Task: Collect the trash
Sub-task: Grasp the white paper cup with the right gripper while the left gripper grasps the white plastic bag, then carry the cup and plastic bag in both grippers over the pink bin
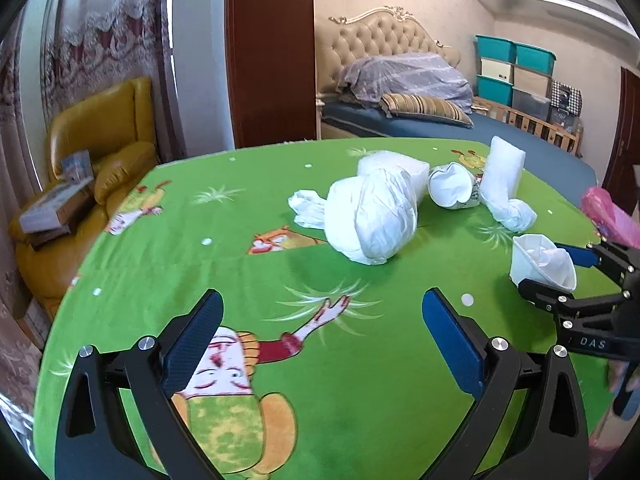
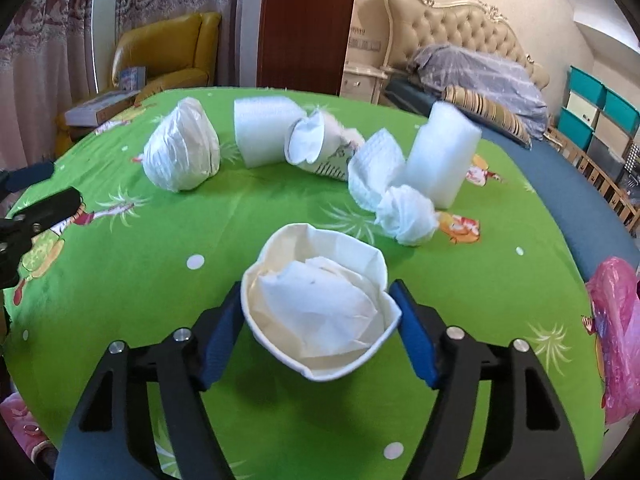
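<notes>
We had the right gripper (image 2: 320, 320) with its jaws pinching a crushed paper cup (image 2: 320, 308) stuffed with tissue, held just above the green counter (image 2: 280, 420). Our left gripper (image 1: 322, 332) sat with jaws spread wide, holding nothing. More white wrappers, foam blocks (image 2: 440, 152) and another cup (image 2: 316, 148) lay farther back, pink bag (image 2: 616, 332) off right

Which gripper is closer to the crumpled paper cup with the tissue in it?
Right. The right gripper has its fingers closed on the crumpled paper cup; the left gripper hangs open over bare tablecloth, well to the cup's left.
</notes>
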A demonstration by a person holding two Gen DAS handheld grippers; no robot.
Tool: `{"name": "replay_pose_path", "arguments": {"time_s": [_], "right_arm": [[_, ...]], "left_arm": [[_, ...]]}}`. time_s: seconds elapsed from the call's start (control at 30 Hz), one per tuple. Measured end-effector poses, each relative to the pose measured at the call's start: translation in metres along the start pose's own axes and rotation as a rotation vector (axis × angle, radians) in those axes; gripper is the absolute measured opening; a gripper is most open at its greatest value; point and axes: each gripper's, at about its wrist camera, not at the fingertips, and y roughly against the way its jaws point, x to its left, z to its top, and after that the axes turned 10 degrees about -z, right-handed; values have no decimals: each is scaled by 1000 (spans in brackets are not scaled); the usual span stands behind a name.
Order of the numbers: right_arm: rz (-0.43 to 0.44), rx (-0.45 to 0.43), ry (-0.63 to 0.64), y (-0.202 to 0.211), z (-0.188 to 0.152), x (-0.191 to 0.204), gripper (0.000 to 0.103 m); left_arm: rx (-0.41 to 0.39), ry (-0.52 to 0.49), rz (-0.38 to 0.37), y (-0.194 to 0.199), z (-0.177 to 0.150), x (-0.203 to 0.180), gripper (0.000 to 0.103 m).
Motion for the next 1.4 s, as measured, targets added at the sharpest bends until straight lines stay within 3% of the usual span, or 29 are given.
{"name": "replay_pose_path", "arguments": {"time_s": [0.2,0.33,0.6,0.63,0.8,0.87,1.17,1.4], "right_arm": [[10,-73,-128,10,-2,-24,68],[19,-92,-143,12,-2,-26,68],[36,-105,-157,13,-2,-28,68],[39,-107,-160,14,-3,-29,68],[46,-112,-166,14,-4,-29,69],[45,-115,-166,14,-4,-29,69],[39,-132,-171,17,-6,-29,69],[45,-151,-182,19,-7,-30,69]], "left_arm": [[3,3,-17,-14,20,-10,95],[41,5,-32,-41,35,-18,95],[74,24,12,-83,53,-24,94],[75,23,15,-85,53,-24,92],[110,24,-2,-95,53,-25,53],[95,10,14,-92,52,-27,47],[-41,-40,84,-67,50,-37,39],[-67,-42,97,-61,53,-38,39]]}}
